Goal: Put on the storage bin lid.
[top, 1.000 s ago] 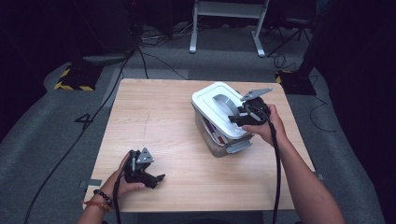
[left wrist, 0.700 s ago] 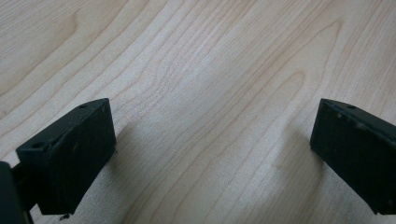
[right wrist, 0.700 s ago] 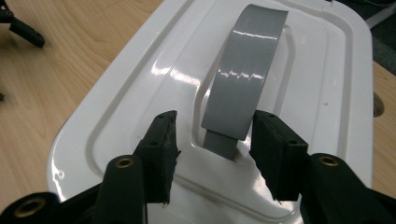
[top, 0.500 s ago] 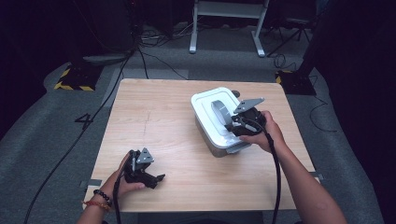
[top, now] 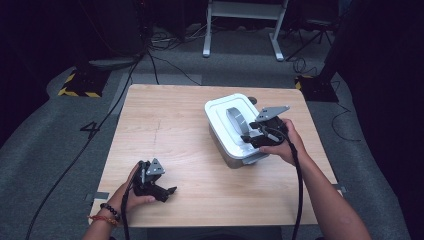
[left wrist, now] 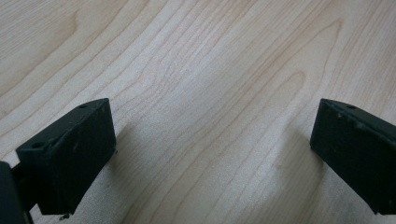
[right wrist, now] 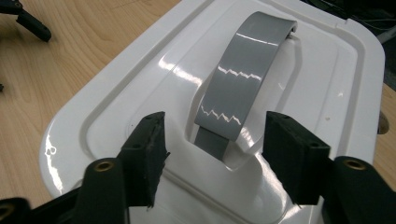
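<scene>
A person's right gripper point(top: 254, 134) hovers over the white lid point(right wrist: 327, 70) of a lidded box point(top: 235, 127) on the right half of a pale wooden table point(top: 175, 130), its fingers point(right wrist: 144, 149) spread to either side of the near end of the grey handle point(right wrist: 243, 79) — close to it, but not pressing on it. The jaws have just been opening, and the handle's lower end lies between them without being pinched. The glossy strap arches along the middle of the lid, seated in a shallow recess. The lid sits flat on the grey box, which stands at a slant to the table's edges. Near the front left corner, well apart from the box, the left gripper point(top: 159, 189) rests in the person's hand low over bare wood — its fingers point(left wrist: 70, 149) spread wide with nothing between them.
</scene>
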A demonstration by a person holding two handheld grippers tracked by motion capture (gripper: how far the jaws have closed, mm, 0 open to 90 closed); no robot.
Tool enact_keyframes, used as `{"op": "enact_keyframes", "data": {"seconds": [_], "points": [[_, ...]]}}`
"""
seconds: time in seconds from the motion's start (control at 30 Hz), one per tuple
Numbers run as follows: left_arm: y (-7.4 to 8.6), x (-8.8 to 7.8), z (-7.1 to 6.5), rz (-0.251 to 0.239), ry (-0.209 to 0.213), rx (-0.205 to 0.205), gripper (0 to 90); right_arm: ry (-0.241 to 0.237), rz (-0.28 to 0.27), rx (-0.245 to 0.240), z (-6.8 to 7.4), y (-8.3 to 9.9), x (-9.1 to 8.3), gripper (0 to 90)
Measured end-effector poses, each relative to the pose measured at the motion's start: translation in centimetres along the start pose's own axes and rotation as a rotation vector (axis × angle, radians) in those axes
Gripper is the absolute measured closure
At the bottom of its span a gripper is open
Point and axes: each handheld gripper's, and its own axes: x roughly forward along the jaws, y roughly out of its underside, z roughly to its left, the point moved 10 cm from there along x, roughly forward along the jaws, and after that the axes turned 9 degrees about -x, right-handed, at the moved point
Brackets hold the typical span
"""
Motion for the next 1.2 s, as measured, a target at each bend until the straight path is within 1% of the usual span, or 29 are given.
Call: {"op": "enact_keyframes", "data": {"seconds": [0.13, 0.2, 0.3, 0.33, 0.43, 0.5, 0.6, 0.63, 0.7, 0.77, 0.87, 1.03, 1.13, 1.2], "points": [[0.0, 0.0, 0.0, 0.000, 0.000, 0.000, 0.5, -0.015, -0.010, 0.020, -0.1, 0.5, -0.2, 32.0], [0.0, 0.0, 0.0, 0.000, 0.000, -0.001, 0.4, -0.006, -0.015, 0.017, -0.2, 0.6, -0.3, 31.2], [0.0, 0.0, 0.0, 0.000, 0.000, -0.001, 0.4, -0.015, -0.017, 0.013, -0.1, 0.5, -0.2, 28.4], [0.0, 0.0, 0.0, 0.000, 0.000, -0.001, 0.4, -0.020, -0.014, 0.008, -0.1, 0.5, -0.2, 27.6], [0.0, 0.0, 0.0, 0.000, 0.000, -0.001, 0.4, -0.010, 0.010, -0.003, -0.2, 0.9, -0.2, 24.0], [0.0, 0.0, 0.0, 0.000, 0.000, -0.001, 0.5, -0.002, 0.022, -0.005, -0.4, 1.2, -0.4, 24.0], [0.0, 0.0, 0.0, 0.000, 0.000, -0.001, 0.4, -0.001, -0.006, 0.005, -0.6, 1.4, -1.1, 24.4], [0.0, 0.0, 0.0, 0.000, 0.000, -0.001, 0.4, 0.005, -0.013, 0.010, -0.8, 1.5, -1.3, 24.6], [0.0, 0.0, 0.0, 0.001, -0.001, -0.001, 0.4, 0.034, -0.018, 0.017, -1.2, 1.6, -1.7, 25.2], [0.0, 0.0, 0.0, 0.000, 0.000, -0.002, 0.4, 0.043, -0.018, 0.020, -1.4, 1.8, -2.0, 25.3], [-0.1, 0.0, 0.0, -0.001, 0.002, 0.000, 0.4, 0.049, -0.011, 0.020, -1.6, 2.1, -2.3, 25.3], [0.0, 0.0, 0.0, 0.001, -0.001, -0.002, 0.4, 0.066, -0.025, 0.028, -1.7, 2.8, -3.3, 25.8], [0.0, 0.0, 0.0, -0.001, -0.003, -0.003, 0.4, 0.079, -0.013, 0.028, -1.8, 3.4, -3.9, 25.8], [0.0, 0.0, 0.0, 0.000, -0.002, -0.003, 0.5, 0.083, -0.016, 0.023, -1.8, 3.6, -4.3, 25.8]]}}
